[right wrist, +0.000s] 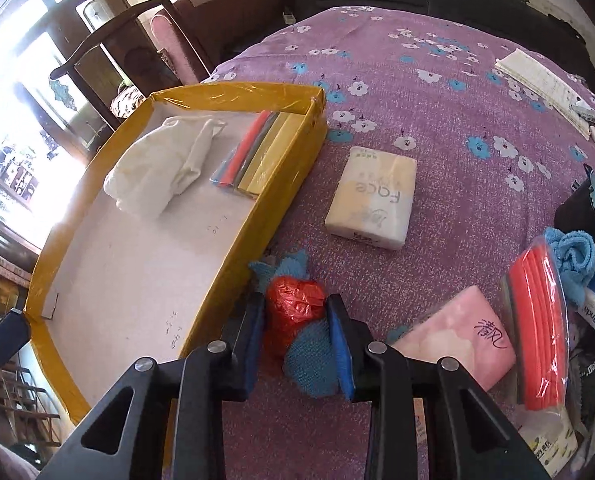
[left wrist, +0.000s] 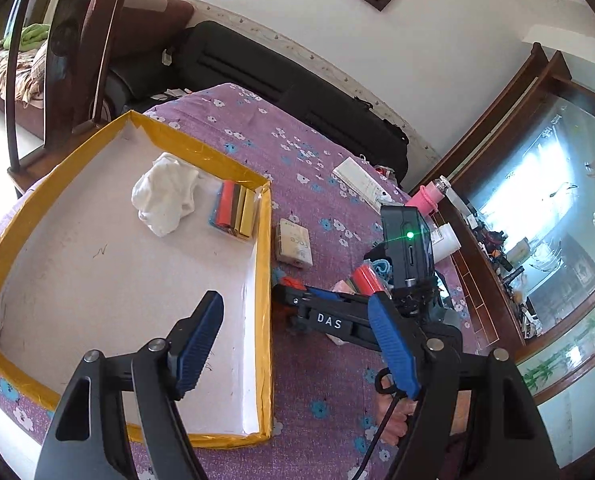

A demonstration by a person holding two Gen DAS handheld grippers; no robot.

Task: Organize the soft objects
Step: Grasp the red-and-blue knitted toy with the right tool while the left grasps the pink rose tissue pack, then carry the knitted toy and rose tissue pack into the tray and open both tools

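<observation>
Bundle (right wrist: pixel 303 332) of blue knitted cloth and crumpled red plastic sits on the purple flowered bedspread (right wrist: pixel 437 120), just beside the yellow-rimmed tray (right wrist: pixel 293 160); the right gripper (right wrist: pixel 299 344) has both blue pads pressed against its sides (squeezing it); the left gripper (left wrist: pixel 297 344) hangs above the tray's near corner with jaws spread wide and nothing between them; inside the tray lie a white cloth (right wrist: pixel 157 164) and a bagged pack of coloured strips (right wrist: pixel 257 152); a cream tissue pack (right wrist: pixel 371 198) and a pink pack (right wrist: pixel 457 344) rest on the bedspread
</observation>
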